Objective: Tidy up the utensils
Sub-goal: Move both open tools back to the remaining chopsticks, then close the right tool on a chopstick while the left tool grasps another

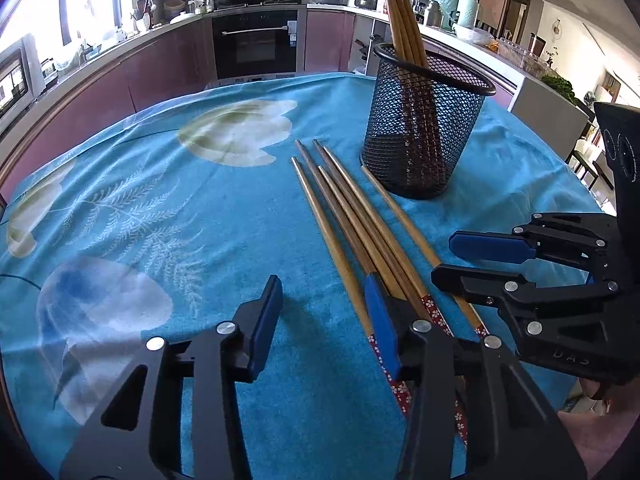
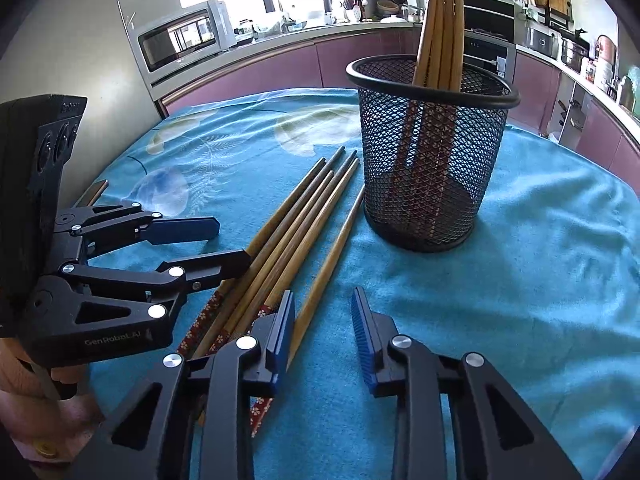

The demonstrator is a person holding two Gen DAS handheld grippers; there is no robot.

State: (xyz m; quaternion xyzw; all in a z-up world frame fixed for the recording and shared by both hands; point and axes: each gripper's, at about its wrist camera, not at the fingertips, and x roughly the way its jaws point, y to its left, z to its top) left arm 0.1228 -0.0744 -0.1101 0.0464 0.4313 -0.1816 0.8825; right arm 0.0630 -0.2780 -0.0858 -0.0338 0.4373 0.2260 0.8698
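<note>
On the blue cloth (image 1: 168, 208), the left gripper (image 1: 326, 300) hovers low with its jaws apart and nothing between them; its right finger (image 1: 382, 320) lies against the loose chopsticks (image 1: 352, 224). These lie bundled, tips pointing far. Right of them the right gripper (image 2: 322, 314) stands narrowly open around bare cloth, just beside one chopstick (image 2: 328, 268). Farther right, the black mesh cup (image 2: 430, 152) stands upright with more chopsticks (image 2: 440, 20) inside it.

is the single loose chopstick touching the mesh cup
Apart. The right wrist view shows blue cloth between the loose chopstick tip and the mesh cup base.
</note>
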